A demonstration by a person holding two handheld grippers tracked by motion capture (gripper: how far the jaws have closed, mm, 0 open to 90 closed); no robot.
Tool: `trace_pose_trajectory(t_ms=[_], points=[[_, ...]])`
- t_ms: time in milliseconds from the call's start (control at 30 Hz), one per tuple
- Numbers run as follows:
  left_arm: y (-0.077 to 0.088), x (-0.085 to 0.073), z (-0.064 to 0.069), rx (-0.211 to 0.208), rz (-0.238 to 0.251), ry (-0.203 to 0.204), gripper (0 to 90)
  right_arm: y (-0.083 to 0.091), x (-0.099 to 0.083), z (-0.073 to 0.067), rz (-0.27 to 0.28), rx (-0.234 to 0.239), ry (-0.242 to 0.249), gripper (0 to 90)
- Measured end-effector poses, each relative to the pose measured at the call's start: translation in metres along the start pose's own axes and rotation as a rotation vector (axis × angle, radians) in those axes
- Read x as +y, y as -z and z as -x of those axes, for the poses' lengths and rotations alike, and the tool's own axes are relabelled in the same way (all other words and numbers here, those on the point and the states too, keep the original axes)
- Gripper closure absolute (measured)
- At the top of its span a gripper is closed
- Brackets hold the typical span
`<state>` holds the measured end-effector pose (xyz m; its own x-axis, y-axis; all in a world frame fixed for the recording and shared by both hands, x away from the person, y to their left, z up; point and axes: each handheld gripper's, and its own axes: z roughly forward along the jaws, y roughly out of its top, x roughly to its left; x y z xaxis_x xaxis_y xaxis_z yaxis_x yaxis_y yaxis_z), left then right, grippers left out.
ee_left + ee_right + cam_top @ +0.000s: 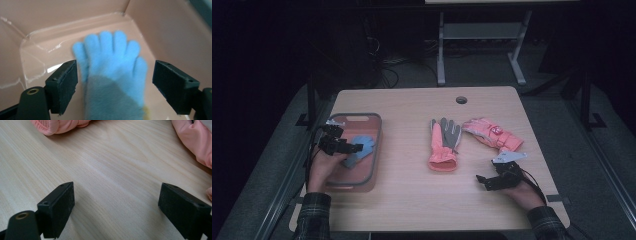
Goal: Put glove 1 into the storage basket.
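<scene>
Closest to the camera were the person's plaid sleeves [312, 212] coming in from the bottom edge, one hand on each gripper. The left gripper [354, 148] hung over the pinkish bin [374, 150] at the left side of the table [412, 200], and its jaws stood wide apart. From its own view the blue glove [112, 67] lay flat on the bin floor right between the two black pads, fingers pointing away toward the far wall. The left pad looked to be just at the glove's edge, the right pad had a clear gap, so nothing was pinched. The glove's cuff end was grey, and the picture was a bit blurry there.

The right gripper [482, 181] sat low near the front right of the table, jaws also spread wide with just bare wood between them [116, 205]. A pink and grey glove [443, 145] lay palm up in the middle of the table, cuff toward the person. A second pink glove [492, 134] lay just to its right, angled, with something small and white on it that I couldn't make out. Both were near the right gripper but not touching it.
</scene>
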<state>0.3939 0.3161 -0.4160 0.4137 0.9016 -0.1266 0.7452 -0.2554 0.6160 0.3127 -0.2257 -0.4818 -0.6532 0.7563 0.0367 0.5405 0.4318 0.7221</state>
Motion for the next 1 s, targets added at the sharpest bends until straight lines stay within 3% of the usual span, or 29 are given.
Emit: trace_pose_trajectory(t_ms=[233,567,1000], points=[[0.017,0.009,0.014,-0.034,0.063,-0.032,15.4,0.0,0.0,0.0,0.0,0.0,0.0,13.0],[0.031,0.017,0.036,-0.078,0.117,-0.072,14.7,0.0,0.0,0.0,0.0,0.0,0.0,13.0],[0.036,0.025,0.069,-0.149,0.135,-0.116,14.7,0.0,0.0,-0.001,-0.001,0.003,-0.002,13.1]])
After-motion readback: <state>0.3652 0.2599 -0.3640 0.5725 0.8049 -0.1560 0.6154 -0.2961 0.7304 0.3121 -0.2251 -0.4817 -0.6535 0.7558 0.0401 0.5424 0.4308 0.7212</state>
